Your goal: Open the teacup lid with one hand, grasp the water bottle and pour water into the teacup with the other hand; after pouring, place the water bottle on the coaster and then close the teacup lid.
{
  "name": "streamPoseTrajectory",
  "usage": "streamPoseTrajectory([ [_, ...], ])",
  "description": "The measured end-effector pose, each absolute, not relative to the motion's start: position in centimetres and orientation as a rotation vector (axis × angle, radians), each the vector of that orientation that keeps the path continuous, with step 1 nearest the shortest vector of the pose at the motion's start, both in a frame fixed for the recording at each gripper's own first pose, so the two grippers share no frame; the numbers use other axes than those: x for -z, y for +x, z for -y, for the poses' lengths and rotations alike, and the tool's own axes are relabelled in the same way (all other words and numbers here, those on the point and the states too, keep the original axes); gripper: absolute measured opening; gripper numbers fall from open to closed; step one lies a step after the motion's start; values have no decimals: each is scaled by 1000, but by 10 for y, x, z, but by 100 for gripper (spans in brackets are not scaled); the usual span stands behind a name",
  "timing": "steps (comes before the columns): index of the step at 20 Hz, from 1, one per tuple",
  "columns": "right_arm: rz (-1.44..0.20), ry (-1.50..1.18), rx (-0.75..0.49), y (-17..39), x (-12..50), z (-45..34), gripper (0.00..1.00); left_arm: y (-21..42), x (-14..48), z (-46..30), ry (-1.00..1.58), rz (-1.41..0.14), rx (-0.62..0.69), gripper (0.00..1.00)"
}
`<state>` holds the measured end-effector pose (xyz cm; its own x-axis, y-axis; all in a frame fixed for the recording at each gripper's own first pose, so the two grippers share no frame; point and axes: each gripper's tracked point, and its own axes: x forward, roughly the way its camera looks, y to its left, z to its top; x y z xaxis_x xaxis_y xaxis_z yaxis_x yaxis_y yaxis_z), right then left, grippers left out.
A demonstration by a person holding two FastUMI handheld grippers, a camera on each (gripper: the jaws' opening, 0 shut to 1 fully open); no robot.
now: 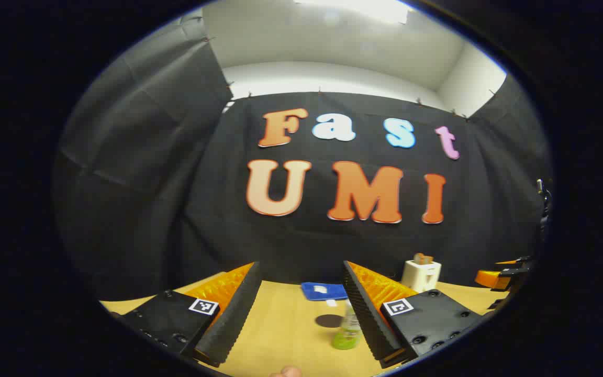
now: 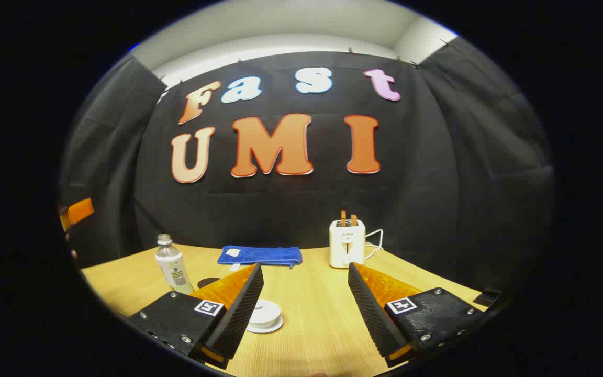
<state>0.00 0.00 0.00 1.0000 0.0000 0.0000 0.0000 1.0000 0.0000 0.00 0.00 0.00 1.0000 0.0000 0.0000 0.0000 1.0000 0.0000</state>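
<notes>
The left tongs (image 1: pixel 301 309) are seen spread wide, with nothing held between them, raised a little above the wooden bench (image 1: pixel 280 330). Just inside the right-hand finger, partly hidden by it, a water bottle (image 1: pixel 347 330) is found standing upright, its long axis vertical and its cap end upward. A dark round coaster (image 1: pixel 328 320) is seen lying flat just to the left of the bottle and slightly beyond it. Farther ahead, a folded blue cloth (image 1: pixel 324 290) and a white toaster (image 1: pixel 421 275) are set near the back wall.

The right tongs (image 2: pixel 305 309) are likewise seen wide apart and empty. Close beside the left-hand finger, and partly covered by it, the white teacup (image 2: pixel 265 314) is found on its saucer, with the lid apparently in place on top; whether the lid carries a knob cannot be told. Well off to the left and farther away, the bottle is seen standing with its cap upward, the coaster just beside its base.

The bottle is judged light, smooth and somewhat yielding, so a hold across the middle of its body, square to its upright axis, is thought safest. The lid is judged small, hard, slippery and breakable; it would best be pinched at its top centre and lifted straight up, so that the cup is not dragged on its saucer.
</notes>
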Motion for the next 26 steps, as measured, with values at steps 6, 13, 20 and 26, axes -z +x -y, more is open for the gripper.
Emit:
streamPoseTrajectory([
  [6,33,20,-165,19,-7,-67,97,11,25,13,-4,-50,43,99],
  [13,-6,9,-99,18,13,-48,98,31,58,27,-60,-128,74,99],
  [20,-18,24,-88,20,18,-45,98,32,70,16,-28,-148,38,99],
  [26,-39,18,-81,24,28,-47,98,31,76,14,16,-155,18,99],
])
